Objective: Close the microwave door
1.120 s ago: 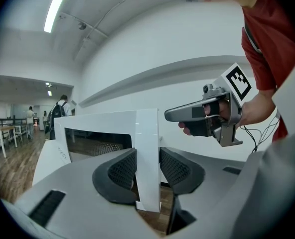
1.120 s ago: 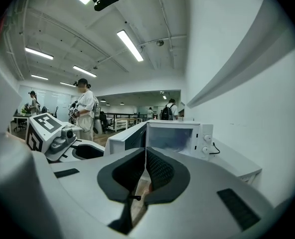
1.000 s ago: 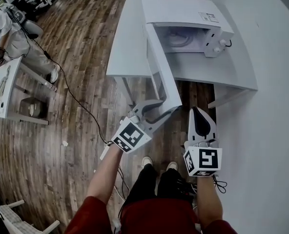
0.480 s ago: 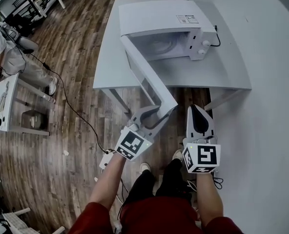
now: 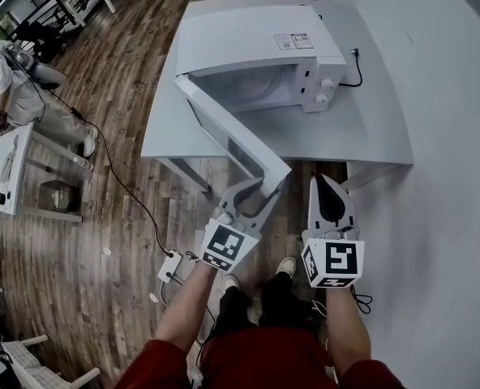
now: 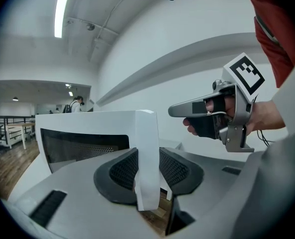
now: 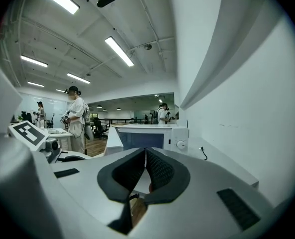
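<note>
A white microwave (image 5: pixel 256 43) stands on a grey table (image 5: pixel 362 136). Its door (image 5: pixel 232 132) is swung out at an angle towards me. My left gripper (image 5: pixel 263 188) has the door's free edge between its pads, which press on both faces; the jaws are closing on it. In the left gripper view that white door edge (image 6: pixel 146 153) fills the gap of my left gripper (image 6: pixel 147 172), with the dark window (image 6: pixel 82 146) to the left. My right gripper (image 5: pixel 325 185) hangs shut and empty just right of the door's end, clear of it. It also shows in the right gripper view (image 7: pixel 145 171).
The table's front edge lies just beyond both grippers. A white wall runs along the right. A black cable (image 5: pixel 355 67) goes from the microwave to the wall. On the wooden floor a power strip (image 5: pixel 169 264) lies at my left. A person (image 5: pixel 13 87) stands by a small white table (image 5: pixel 9 168).
The door has swung to a narrower angle with the oven front, with my left gripper still on its edge. Both grippers have kept side by side as the view shifted.
</note>
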The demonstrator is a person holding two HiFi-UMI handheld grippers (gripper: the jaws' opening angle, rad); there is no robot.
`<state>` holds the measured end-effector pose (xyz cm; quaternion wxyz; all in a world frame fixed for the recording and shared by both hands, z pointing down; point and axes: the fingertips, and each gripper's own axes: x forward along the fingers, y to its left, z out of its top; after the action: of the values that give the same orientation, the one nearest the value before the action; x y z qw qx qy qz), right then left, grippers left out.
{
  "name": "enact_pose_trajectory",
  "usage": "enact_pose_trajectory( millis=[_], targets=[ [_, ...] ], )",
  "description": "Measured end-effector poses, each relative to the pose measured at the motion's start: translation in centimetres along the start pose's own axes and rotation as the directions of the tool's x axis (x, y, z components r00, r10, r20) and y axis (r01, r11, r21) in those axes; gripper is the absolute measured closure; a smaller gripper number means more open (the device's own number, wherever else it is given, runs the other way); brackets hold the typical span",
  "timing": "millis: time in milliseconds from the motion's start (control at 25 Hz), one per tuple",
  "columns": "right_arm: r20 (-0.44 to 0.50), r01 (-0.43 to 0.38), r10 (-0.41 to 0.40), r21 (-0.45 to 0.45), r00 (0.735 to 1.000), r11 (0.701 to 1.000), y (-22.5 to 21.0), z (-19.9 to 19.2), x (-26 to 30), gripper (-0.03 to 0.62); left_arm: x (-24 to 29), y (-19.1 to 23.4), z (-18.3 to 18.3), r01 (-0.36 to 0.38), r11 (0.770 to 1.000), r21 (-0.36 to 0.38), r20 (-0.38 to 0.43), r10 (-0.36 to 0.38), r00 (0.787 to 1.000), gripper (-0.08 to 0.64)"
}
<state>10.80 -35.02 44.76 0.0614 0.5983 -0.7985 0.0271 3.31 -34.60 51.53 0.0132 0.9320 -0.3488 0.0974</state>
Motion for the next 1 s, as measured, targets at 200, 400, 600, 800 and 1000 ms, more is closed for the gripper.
enact_pose_trajectory(
  millis=[200,400,600,800,1000],
  targets=[
    [0.006,-0.019,0.019,0.01,1.0,1.0,-3.3,0.4,0.5,0.565,2.8,0.1,0.8,-0.073,0.997,-0.026,-0.011,0.073,0.997,0.414],
    [0.023,-0.054,0.053,0.004,0.998,0.999,-6.3,0.7,1.1,0.565,5.6,0.6,1.1,-0.18,0.983,-0.044,-0.036,0.179,0.983,0.414],
    [0.029,-0.07,0.071,-0.009,0.997,0.997,-8.3,0.6,1.7,0.565,7.6,0.9,1.5,-0.256,0.964,-0.071,-0.041,0.254,0.966,0.416],
    [0.03,-0.073,0.073,-0.018,0.997,0.997,-9.5,0.3,2.9,0.565,9.9,1.6,1.6,-0.288,0.954,-0.082,-0.03,0.286,0.958,0.416],
    [0.032,-0.051,0.052,-0.029,0.998,0.998,-10.9,0.2,4.6,0.565,12.5,2.7,2.0,-0.307,0.946,-0.101,-0.01,0.308,0.951,0.417]
  ],
)
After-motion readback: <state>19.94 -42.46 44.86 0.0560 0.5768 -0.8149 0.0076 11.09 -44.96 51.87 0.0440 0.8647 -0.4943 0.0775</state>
